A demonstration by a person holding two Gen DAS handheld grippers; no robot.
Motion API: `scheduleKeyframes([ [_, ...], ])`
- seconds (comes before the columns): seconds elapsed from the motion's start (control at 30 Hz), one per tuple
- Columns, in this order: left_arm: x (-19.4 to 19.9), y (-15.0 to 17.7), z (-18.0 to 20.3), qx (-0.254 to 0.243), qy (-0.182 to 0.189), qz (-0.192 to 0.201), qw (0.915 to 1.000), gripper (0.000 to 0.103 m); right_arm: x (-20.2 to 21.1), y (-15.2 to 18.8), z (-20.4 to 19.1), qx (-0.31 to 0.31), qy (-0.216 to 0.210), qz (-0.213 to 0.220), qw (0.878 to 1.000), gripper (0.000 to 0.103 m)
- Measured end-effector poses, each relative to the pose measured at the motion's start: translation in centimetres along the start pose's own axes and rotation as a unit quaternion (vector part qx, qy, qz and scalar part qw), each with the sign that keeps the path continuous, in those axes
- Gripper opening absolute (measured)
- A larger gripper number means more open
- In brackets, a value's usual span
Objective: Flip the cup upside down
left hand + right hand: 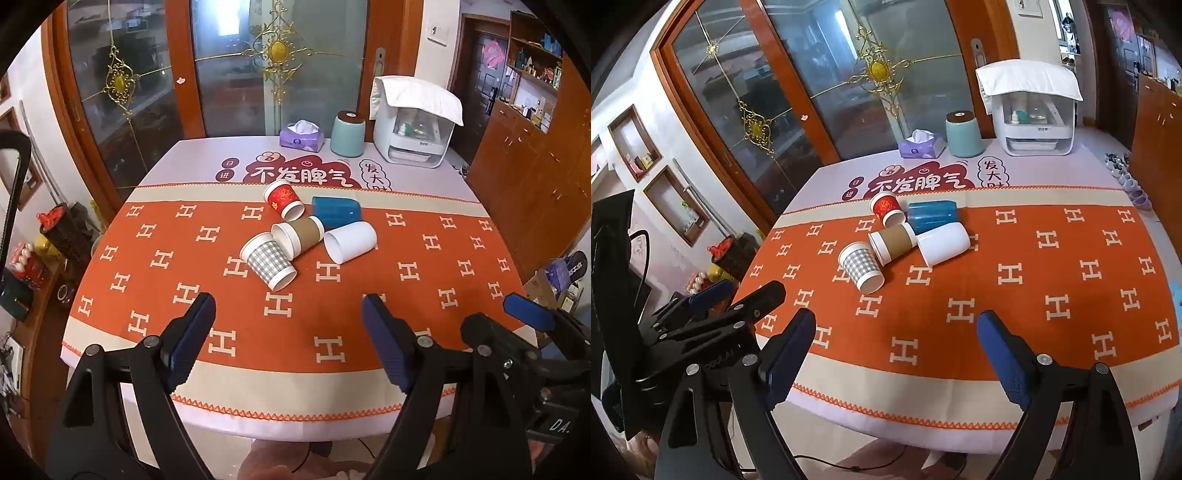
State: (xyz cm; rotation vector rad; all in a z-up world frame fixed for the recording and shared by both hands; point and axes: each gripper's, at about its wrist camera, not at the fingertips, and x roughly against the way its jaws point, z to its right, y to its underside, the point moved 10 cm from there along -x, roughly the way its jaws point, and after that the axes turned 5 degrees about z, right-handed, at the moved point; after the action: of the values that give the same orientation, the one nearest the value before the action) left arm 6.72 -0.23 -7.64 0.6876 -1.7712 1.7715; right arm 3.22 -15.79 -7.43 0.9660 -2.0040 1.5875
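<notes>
Five cups on their sides mid-table — checked cup point(269, 264) nearest; left gripper point(288, 325) and right gripper point(897, 343) both spread wide, empty, at near edge.

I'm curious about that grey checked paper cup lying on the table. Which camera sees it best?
The left wrist view: the checked cup lies nearly centred ahead of the open left claw, its whole side showing. The right wrist view shows it too, left of centre and smaller.

An orange cloth point(406, 236) covers the surface. At the far end sit a purple tissue box point(301, 137), a green jar point(347, 133), and a white machine point(413, 127) with a towel point(417, 98) on top.
</notes>
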Motion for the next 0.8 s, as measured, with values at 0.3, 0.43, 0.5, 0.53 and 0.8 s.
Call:
scheduleKeyframes([
  [0.3, 1.9, 0.3, 0.9, 0.005, 0.016, -0.007, 0.9998, 0.079, 0.6, 0.3, 0.3, -0.001, 0.0, 0.003, 1.0, 0.09],
  [0.43, 1.5, 0.7, 1.0, 0.006, 0.021, -0.013, 0.9997, 0.079, 0.9, 0.3, 0.0, 0.0, 0.0, 0.005, 1.0, 0.09],
  [0.5, 1.5, 0.7, 1.2, 0.006, 0.022, -0.014, 0.9996, 0.079, 0.8, 0.5, -0.1, 0.0, 0.001, 0.003, 1.0, 0.09],
  [0.53, 1.4, 0.8, 1.3, 0.006, 0.023, -0.015, 0.9996, 0.079, 0.8, 0.6, -0.1, 0.0, 0.001, 0.004, 1.0, 0.09],
  [0.8, 1.1, 0.9, 1.4, 0.004, 0.024, -0.014, 0.9996, 0.079, 0.6, 0.6, -0.3, 0.0, 0.001, 0.003, 1.0, 0.09],
])
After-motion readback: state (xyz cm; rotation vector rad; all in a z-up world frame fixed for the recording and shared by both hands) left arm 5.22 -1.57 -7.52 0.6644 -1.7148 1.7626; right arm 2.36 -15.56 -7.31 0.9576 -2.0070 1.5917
